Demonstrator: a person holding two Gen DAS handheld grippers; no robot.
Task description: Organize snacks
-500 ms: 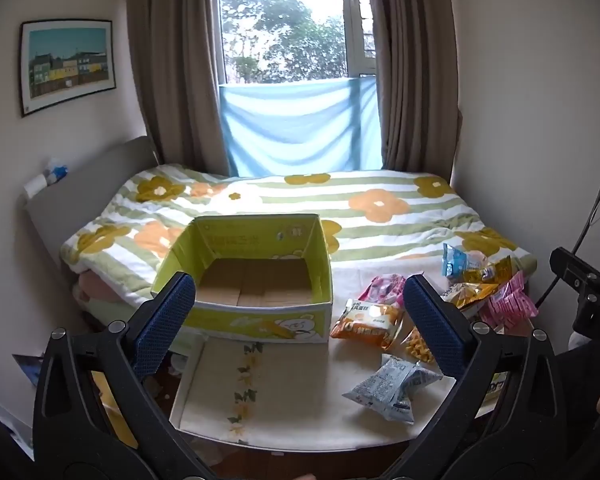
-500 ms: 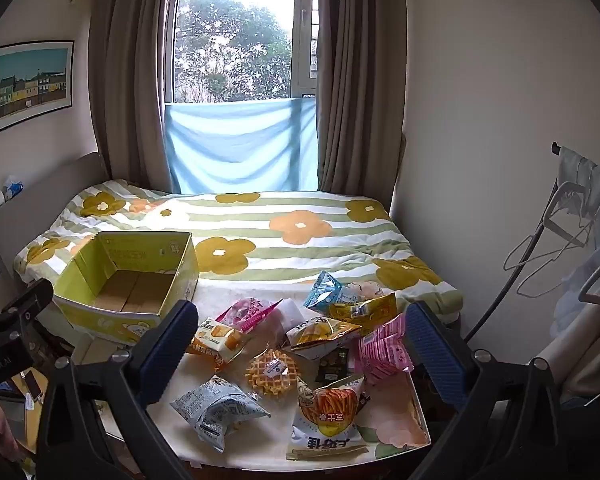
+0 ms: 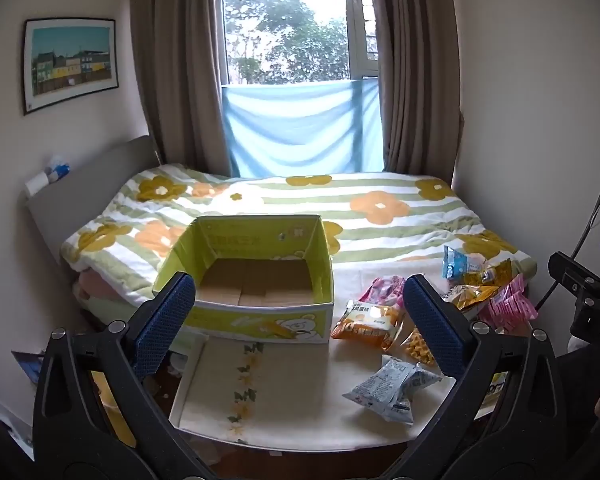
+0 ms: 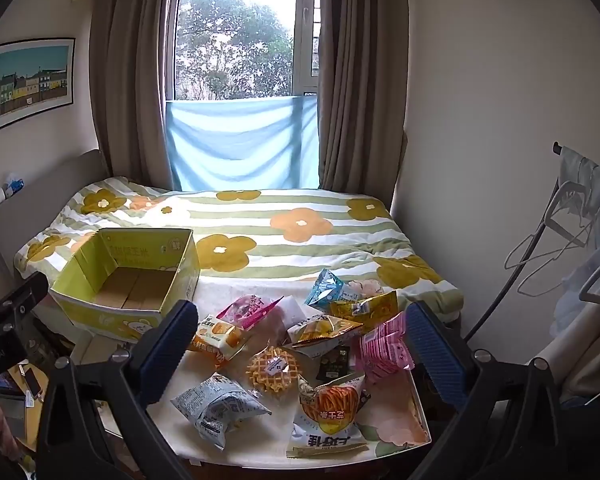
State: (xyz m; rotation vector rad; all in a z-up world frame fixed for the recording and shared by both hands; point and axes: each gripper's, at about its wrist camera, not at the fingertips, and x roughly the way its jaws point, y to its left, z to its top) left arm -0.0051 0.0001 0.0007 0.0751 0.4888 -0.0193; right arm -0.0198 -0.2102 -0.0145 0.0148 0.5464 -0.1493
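Nothing sorted yet: your box [image 4: 128,284] sits empty on the bench [image 3: 284,412], left side. Snacks [image 4: 300,344] lie loose beside it, roughly ten, though overlaps blur the count. Left gripper [image 3: 298,320] and right gripper [image 4: 300,344] both hover, fingers wide, holding nothing.

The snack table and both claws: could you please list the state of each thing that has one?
Left claw: open, holding nothing.
Right claw: open, holding nothing.
Cardboard box: open-topped, empty.
Snack packets: loose on the table, none boxed.
Waffle: wrapped, lying flat.
Curtains: drawn apart.
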